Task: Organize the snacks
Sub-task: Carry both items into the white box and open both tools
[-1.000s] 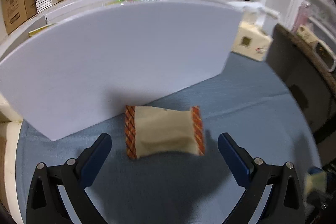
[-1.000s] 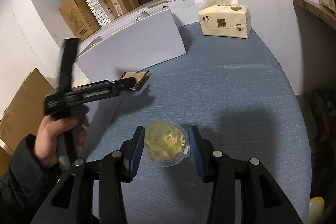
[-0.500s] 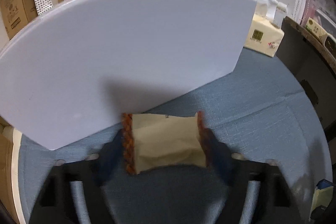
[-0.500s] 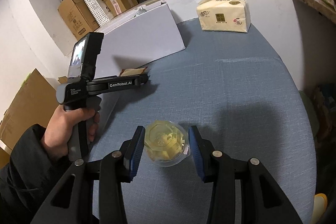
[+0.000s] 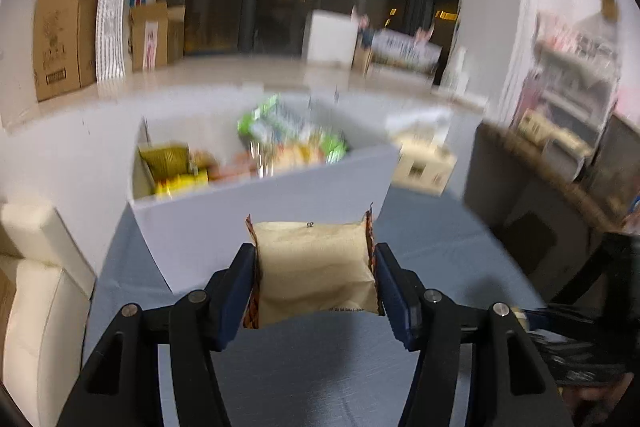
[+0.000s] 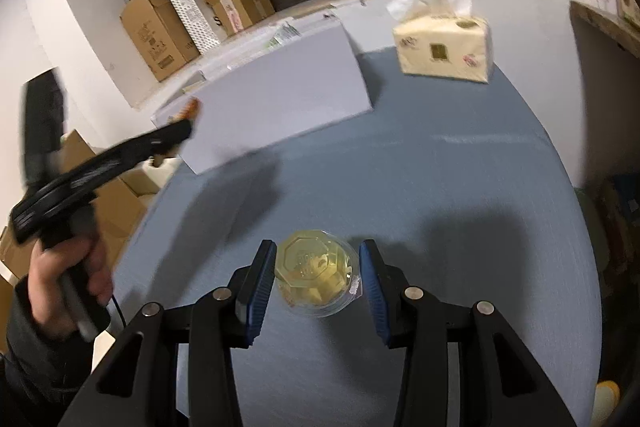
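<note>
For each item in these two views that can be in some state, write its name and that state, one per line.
Left gripper: closing on the tan snack packet, lifted.
Right gripper: around the clear jelly cup, jaws at its sides.
White box: open-topped, snacks inside.
Tissue pack: upright, tissue sticking out.

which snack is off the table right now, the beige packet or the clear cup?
The beige packet: the left gripper holds it in the air before the white box. The clear cup sits on the table.
</note>
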A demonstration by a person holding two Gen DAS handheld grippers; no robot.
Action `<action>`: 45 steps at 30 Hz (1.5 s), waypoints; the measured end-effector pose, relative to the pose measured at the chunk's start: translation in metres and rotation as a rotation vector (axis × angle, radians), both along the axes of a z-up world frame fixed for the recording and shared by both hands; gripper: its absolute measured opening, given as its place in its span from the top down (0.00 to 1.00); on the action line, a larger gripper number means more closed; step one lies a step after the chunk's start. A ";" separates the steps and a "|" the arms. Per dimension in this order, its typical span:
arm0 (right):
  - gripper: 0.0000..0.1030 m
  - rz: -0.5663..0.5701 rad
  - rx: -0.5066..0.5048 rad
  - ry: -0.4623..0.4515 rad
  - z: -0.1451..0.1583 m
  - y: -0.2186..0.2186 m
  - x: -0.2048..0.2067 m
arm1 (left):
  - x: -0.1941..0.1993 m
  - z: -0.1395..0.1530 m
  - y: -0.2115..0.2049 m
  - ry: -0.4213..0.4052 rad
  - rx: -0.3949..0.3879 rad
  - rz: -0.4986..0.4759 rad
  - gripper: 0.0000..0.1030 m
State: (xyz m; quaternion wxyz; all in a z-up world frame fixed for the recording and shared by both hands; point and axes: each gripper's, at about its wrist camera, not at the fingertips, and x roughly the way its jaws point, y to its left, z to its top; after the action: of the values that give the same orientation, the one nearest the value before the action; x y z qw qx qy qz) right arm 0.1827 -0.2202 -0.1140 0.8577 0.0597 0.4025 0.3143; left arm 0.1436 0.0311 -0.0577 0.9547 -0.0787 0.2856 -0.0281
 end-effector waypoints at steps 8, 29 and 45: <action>0.55 0.089 0.018 -0.120 0.067 0.057 0.042 | 0.026 0.062 0.035 -0.082 0.023 0.040 0.38; 0.44 -0.001 -0.060 -0.112 0.112 0.159 0.218 | 0.153 0.043 0.095 0.048 0.047 0.149 0.00; 0.00 -0.021 -0.058 -0.301 0.130 0.134 0.146 | 0.077 0.069 0.058 -0.128 0.135 0.171 0.00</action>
State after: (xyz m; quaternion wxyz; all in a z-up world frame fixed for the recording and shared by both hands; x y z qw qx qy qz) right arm 0.3292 -0.0860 0.0164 0.9130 -0.0087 0.2776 0.2989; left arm 0.2206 0.0892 0.0109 0.9730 -0.0364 0.2175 0.0680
